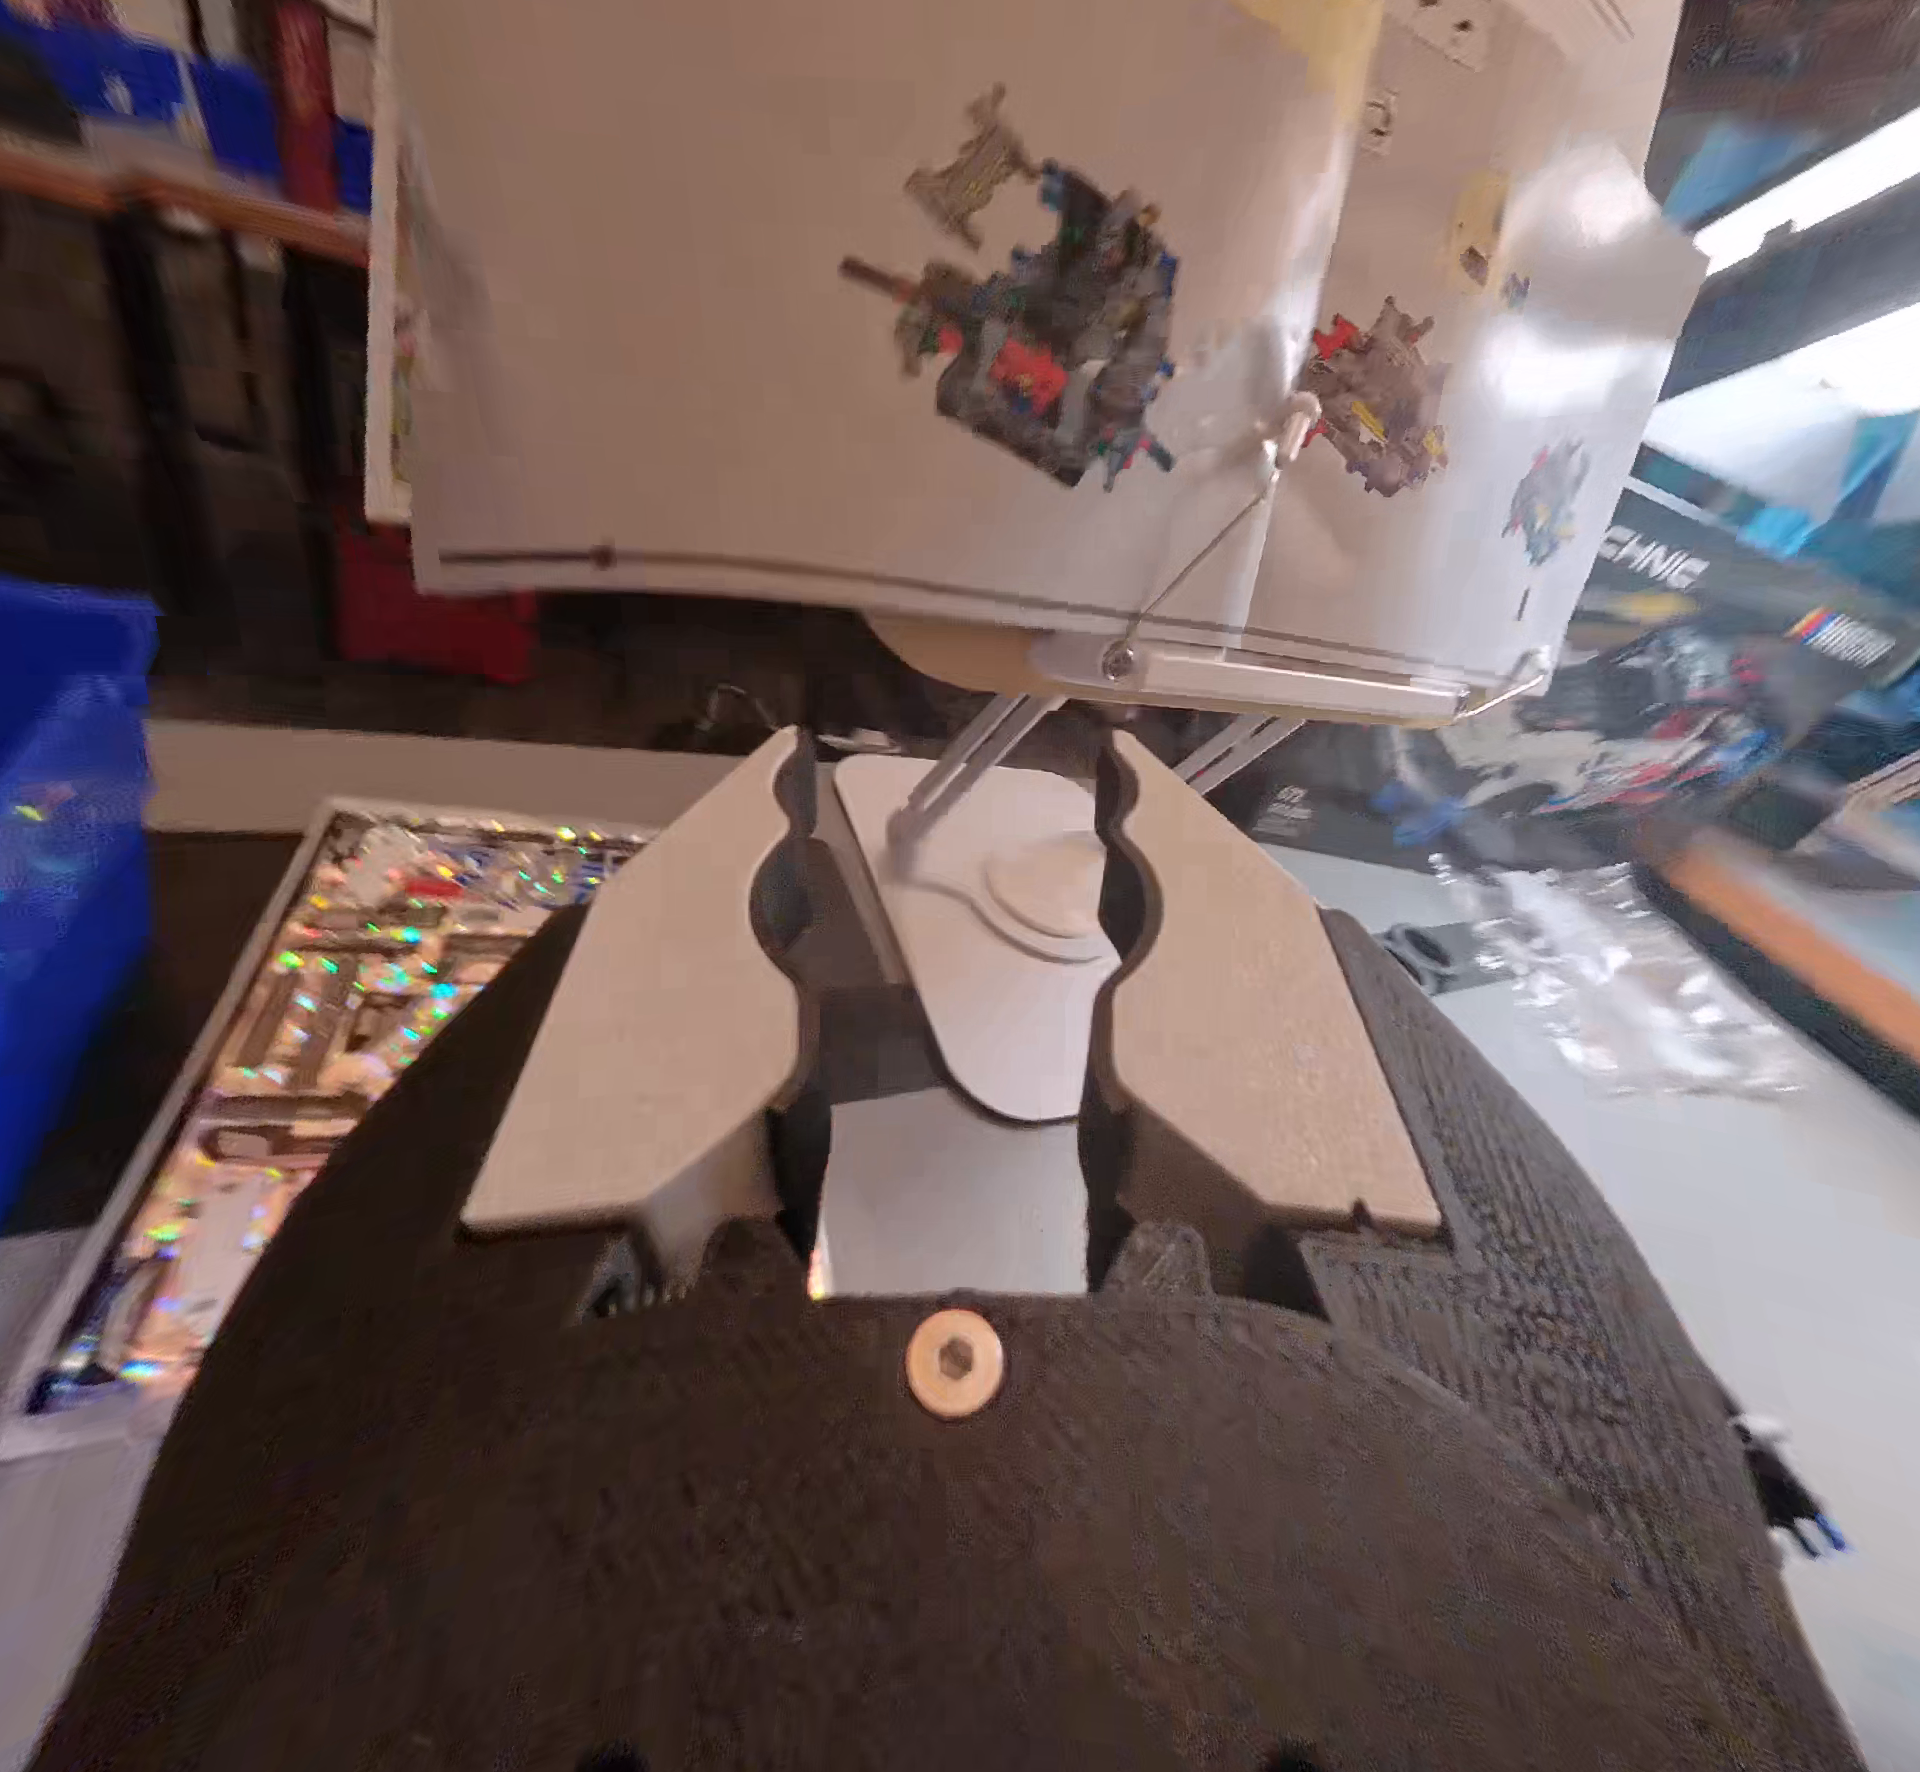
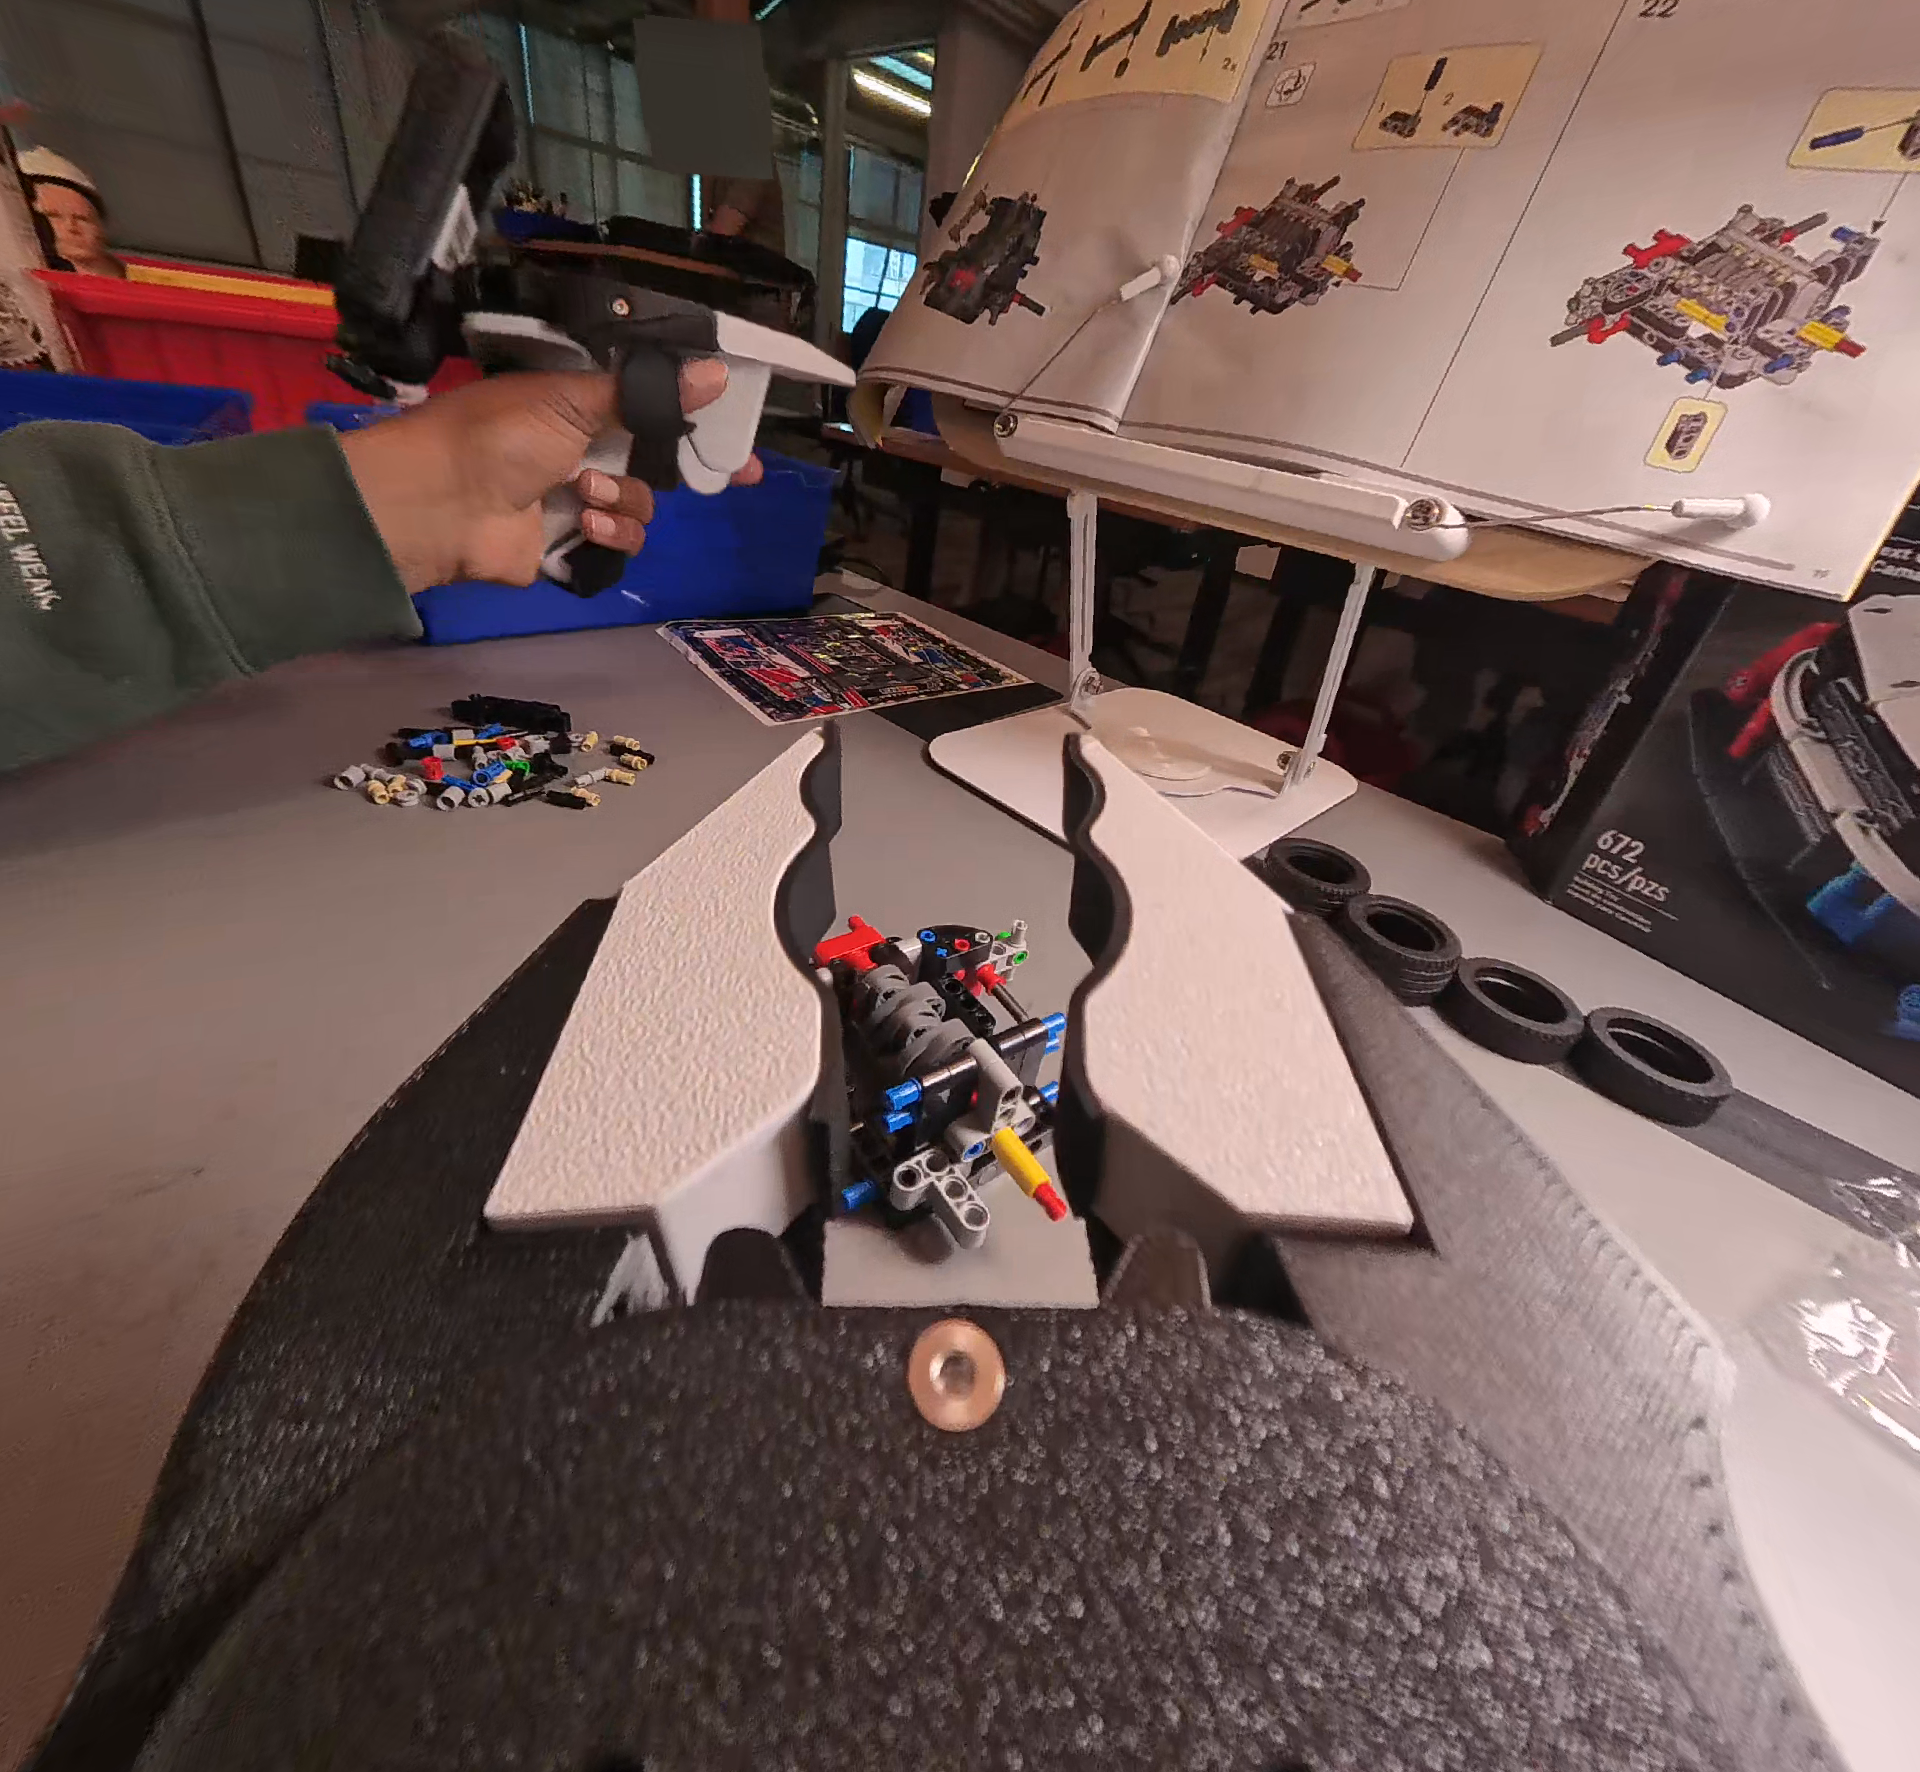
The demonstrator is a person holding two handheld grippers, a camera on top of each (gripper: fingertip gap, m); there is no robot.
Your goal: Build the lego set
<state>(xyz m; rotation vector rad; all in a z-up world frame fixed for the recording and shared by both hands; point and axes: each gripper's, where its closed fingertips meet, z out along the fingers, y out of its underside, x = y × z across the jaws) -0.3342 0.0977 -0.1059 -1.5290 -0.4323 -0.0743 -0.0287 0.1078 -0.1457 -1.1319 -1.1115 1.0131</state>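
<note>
Right wrist view: right gripper [image 2: 951,766] low over the grey table [image 2: 260,943], jaws apart, the half-built lego model [image 2: 940,1057] lying on the table between the two fingers; can't tell if either finger touches it. Loose lego pieces [image 2: 488,756] in a small pile to the left, well apart from the model. Sticker sheet [image 2: 842,662] flat behind them. Four black tires [image 2: 1496,979] in a row to the right, beside the set box [image 2: 1714,818]. Instruction booklet [image 2: 1455,216] open on a white stand [image 2: 1143,756]. A hand [image 2: 488,475] in a green sleeve holds the left gripper [image 2: 831,368] up in the air near the booklet's left edge. Left wrist view, blurry: left gripper [image 1: 951,777] jaws apart, nothing between them, pointing at the booklet [image 1: 831,268] and stand base [image 1: 987,943]. Blue bin [image 1: 62,891] at left.
</note>
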